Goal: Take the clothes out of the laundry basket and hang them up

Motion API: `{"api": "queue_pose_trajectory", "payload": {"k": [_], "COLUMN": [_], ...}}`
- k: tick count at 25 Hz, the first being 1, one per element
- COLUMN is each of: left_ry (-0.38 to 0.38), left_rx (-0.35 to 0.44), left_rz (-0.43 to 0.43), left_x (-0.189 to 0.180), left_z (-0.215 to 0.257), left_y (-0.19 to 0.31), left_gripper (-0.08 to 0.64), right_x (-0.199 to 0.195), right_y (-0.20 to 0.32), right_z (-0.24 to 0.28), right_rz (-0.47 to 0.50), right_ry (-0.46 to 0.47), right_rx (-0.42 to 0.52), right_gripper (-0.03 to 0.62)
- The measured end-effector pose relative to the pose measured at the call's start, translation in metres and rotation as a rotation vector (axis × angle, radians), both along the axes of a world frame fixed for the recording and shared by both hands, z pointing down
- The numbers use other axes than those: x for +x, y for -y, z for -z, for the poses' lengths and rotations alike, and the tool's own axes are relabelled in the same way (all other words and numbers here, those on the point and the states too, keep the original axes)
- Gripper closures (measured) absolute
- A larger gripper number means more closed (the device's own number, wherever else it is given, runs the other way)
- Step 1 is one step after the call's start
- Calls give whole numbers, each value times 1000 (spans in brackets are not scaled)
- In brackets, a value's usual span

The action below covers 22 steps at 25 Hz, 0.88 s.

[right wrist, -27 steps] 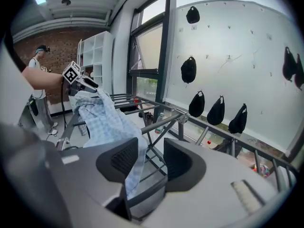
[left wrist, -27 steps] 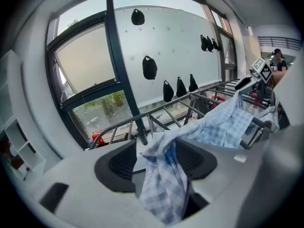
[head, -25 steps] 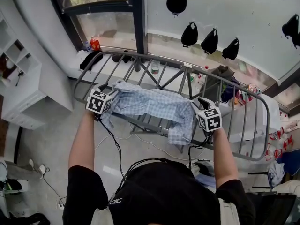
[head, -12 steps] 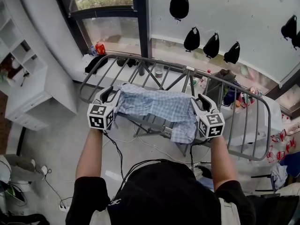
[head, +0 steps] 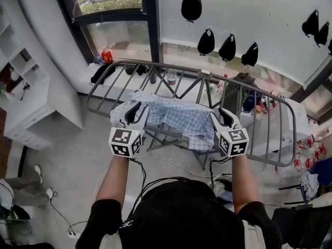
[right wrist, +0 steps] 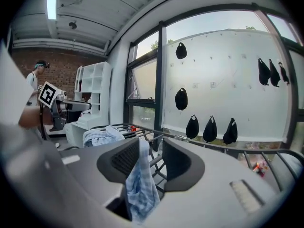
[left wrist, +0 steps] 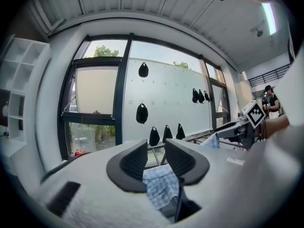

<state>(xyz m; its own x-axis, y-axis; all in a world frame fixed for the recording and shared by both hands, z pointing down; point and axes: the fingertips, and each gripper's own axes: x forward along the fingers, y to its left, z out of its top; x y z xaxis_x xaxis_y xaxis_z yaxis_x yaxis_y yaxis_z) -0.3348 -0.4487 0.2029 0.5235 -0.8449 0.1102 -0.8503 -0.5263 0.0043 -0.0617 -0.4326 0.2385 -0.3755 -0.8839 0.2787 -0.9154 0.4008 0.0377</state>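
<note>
The shirt (head: 171, 115) is soft checked cloth; the drying rack (head: 155, 66) is smooth grey metal.

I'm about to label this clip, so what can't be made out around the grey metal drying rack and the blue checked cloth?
Laundry basket: identifiable in no view; the person's black-clad shoulders hide the floor beneath in the head view.
Blue checked cloth: right end, head view, hidden behind the right hand-held gripper.
Small red item below the window: too small, head view.
Outermost black hanging bag, top right: cut off by the head view's edge.
</note>
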Motion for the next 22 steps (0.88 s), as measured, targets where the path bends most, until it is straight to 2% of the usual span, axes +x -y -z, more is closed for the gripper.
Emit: {"api": "queue_pose_trajectory", "payload": {"k": [6,11,14,15,22], "left_ry": [-13,-7,-27,-31,-3], "left_rx": [-20,-2,5,8,-3], "left_rz": [-68,-108,-107,-103,-129], "left_x": [21,33,36,36,46], "left_z": [-5,4,7,8,-2], "left_y": [-47,-91,-120,-129,-186], "left_gripper": [442,449,513,556,557], "right_x": [18,28,23,21,5], "right_y": [-54,-109,-143,-155,-215], "right_z": [9,26,35,37,36], "right_rz": [-103,-202,-237,-245,-262], "right_ry": [84,133,142,149,177], "right_rx": [20,97,157,174,205], "right_gripper": [435,512,575,581,580]}}
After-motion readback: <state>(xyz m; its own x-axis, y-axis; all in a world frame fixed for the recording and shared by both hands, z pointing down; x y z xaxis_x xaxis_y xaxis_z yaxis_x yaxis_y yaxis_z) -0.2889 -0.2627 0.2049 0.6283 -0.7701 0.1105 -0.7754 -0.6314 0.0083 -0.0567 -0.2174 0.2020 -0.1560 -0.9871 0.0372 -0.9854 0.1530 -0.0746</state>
